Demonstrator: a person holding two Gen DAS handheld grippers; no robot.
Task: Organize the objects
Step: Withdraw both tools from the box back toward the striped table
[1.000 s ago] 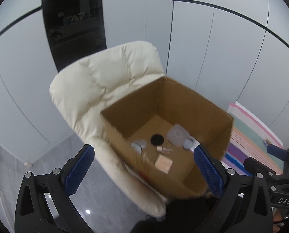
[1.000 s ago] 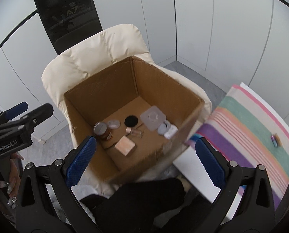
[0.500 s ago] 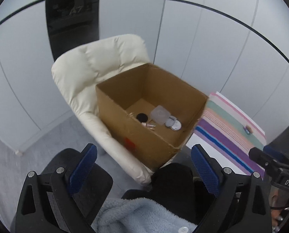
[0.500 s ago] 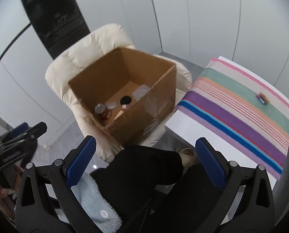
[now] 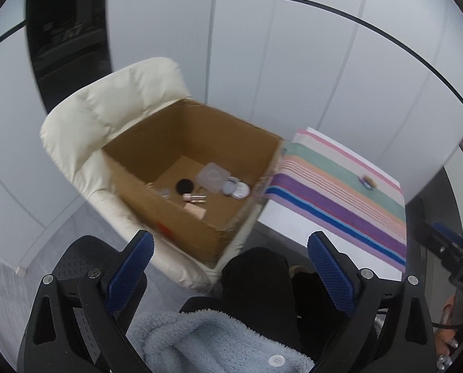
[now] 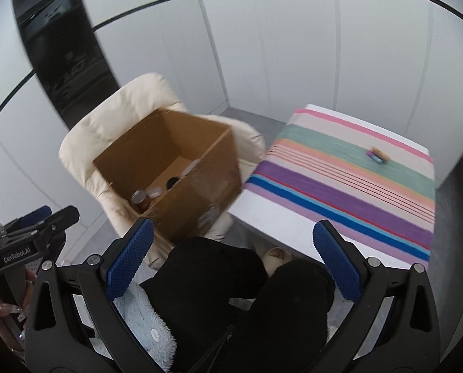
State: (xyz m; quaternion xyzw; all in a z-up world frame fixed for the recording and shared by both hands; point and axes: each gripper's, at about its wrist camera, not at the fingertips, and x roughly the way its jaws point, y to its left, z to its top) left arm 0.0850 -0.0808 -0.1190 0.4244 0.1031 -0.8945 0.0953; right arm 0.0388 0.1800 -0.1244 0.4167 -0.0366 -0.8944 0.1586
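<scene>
Left tongs [image 5: 229, 273] spread, empty | right tongs [image 6: 233, 259] spread, empty | change: both pulled back from cardboard box [image 5: 200, 183] on cream armchair [image 5: 113, 112], now above lap | box holds jars, compacts | one small item [image 6: 377, 154] left near far right corner of striped tabletop [image 6: 340, 186] | path: knees, box wall between.
</scene>
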